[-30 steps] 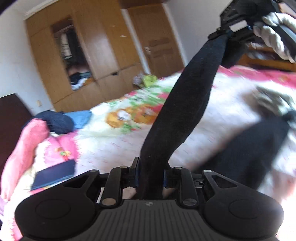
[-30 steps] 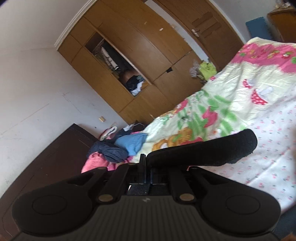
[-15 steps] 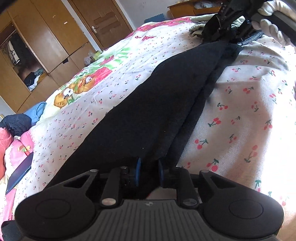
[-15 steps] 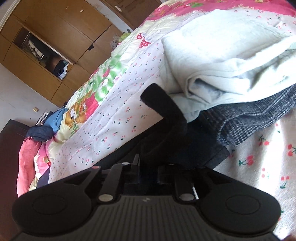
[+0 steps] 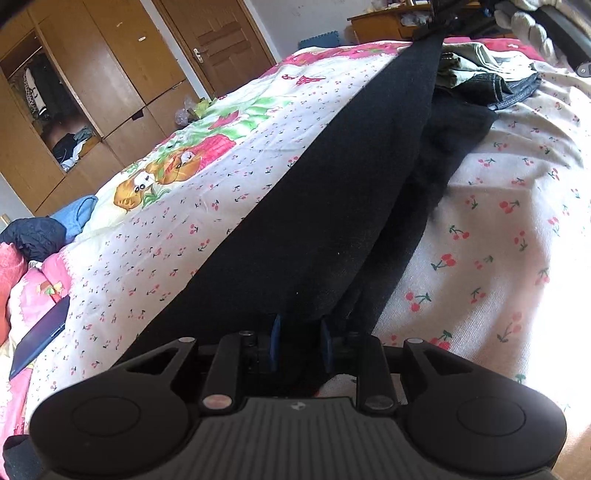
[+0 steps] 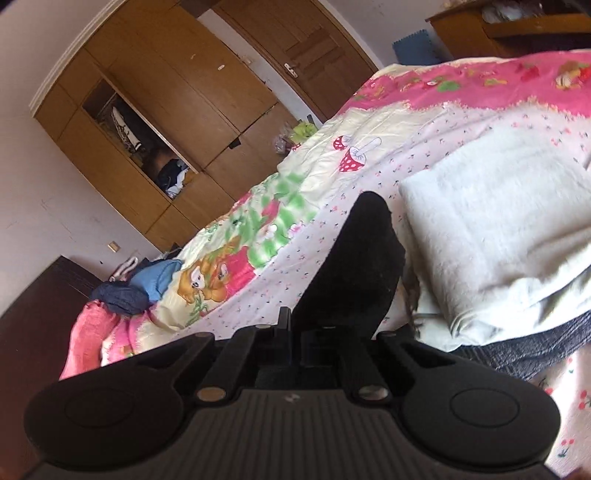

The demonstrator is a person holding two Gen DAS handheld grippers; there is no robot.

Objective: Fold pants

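Close in, the left gripper (image 5: 298, 341) had its jaws clamped on one end of the long black fabric pants (image 5: 314, 206), the dark cloth bunched between the two blue pads (image 5: 275, 341); those jaws had just been easing a little wider, yet the cloth sat pinched between them. From there the pants ran away across the bed as a broad dark band, partly lying on the white cherry-print bedsheet (image 5: 517, 221) and rising at the far end to the right gripper (image 5: 439, 26), held by a hand in a white knit glove (image 5: 528, 22) at the top of the left wrist view. In the right wrist view the right gripper (image 6: 293, 332) had its jaws closed tight on the other end of the pants (image 6: 354, 266), having just drawn together, with a rounded flap of black cloth standing up past the fingertips. Just beside that end lay a folded pale grey garment (image 6: 498, 236) stacked on a dark grey knitted one (image 6: 535, 350). Farther off, the quilt showed a pink border and a cartoon bear print (image 5: 155, 181), with a blue and navy heap of clothes (image 5: 44, 229) at the bed's far edge. Beyond stood a brown wooden wardrobe (image 5: 85, 85) with one open compartment, and a wooden door (image 5: 218, 40).
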